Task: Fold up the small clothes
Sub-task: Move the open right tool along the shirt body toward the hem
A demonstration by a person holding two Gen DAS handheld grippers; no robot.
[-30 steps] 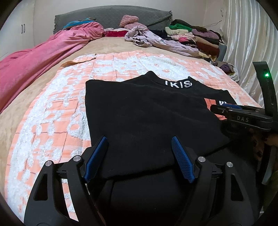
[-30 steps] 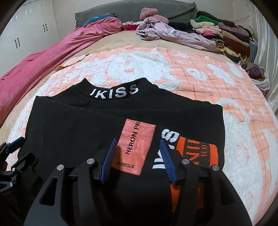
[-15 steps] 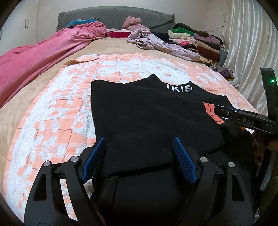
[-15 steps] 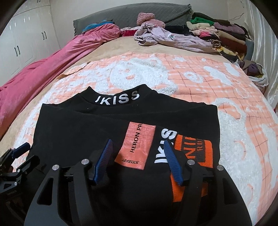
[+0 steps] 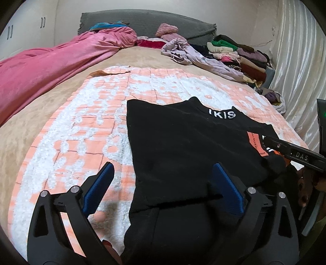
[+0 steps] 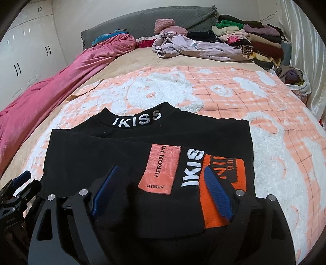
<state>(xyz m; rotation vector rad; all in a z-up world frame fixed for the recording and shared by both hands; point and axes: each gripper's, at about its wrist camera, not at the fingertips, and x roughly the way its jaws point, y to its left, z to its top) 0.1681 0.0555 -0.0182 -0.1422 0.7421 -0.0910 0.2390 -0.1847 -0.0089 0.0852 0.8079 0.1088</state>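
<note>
Compared with 1 second back, both grippers have pulled back toward the near edge of the bed, and the left one has slid left, so its left finger now hangs over bare blanket instead of the shirt. The left gripper (image 5: 162, 187) is spread wide with nothing between its blue pads; the right gripper (image 6: 161, 188) is spread too, hovering over the near hem with its right pad above the orange patch.

The black top (image 6: 114, 146) lies folded flat on the near part of the orange-and-white blanket (image 5: 85, 130), collar with the white lettering pointing toward the headboard (image 6: 183, 18).

Plenty of open blanket left of the top and beyond the collar. The pink duvet (image 5: 46, 67) runs along the left edge, and the clothes pile (image 6: 250, 38) sits in the far right corner, well apart.
</note>
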